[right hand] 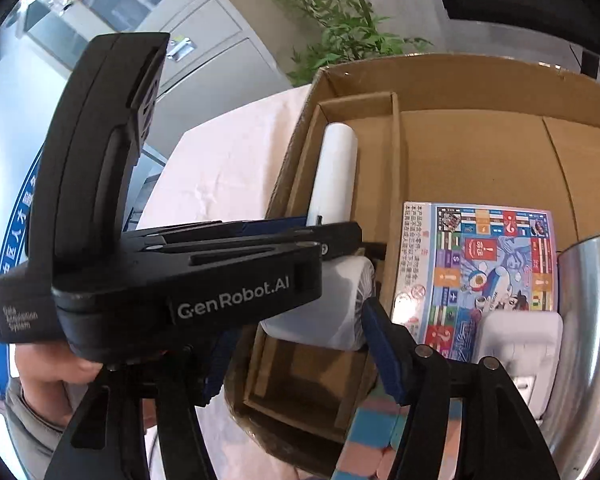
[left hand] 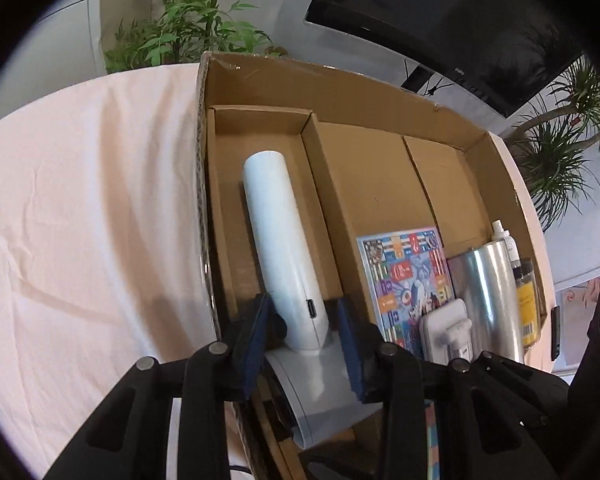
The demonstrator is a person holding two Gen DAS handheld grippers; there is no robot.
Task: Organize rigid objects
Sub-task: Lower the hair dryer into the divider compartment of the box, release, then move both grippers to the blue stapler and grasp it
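One smooth white fan [left hand: 284,240] (cylindrical handle) inside corrugated cardboard box [left hand: 380,92]

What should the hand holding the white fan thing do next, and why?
Probably open the left gripper and let go. The white handheld fan already lies along the narrow left compartment of the cardboard box, so it seems placed.

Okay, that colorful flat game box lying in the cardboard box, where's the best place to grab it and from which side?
Probably the colorful game box's far edge, claw coming from above: it lies flat, and the white charger overlaps its near edge while the steel cup crowds its right.
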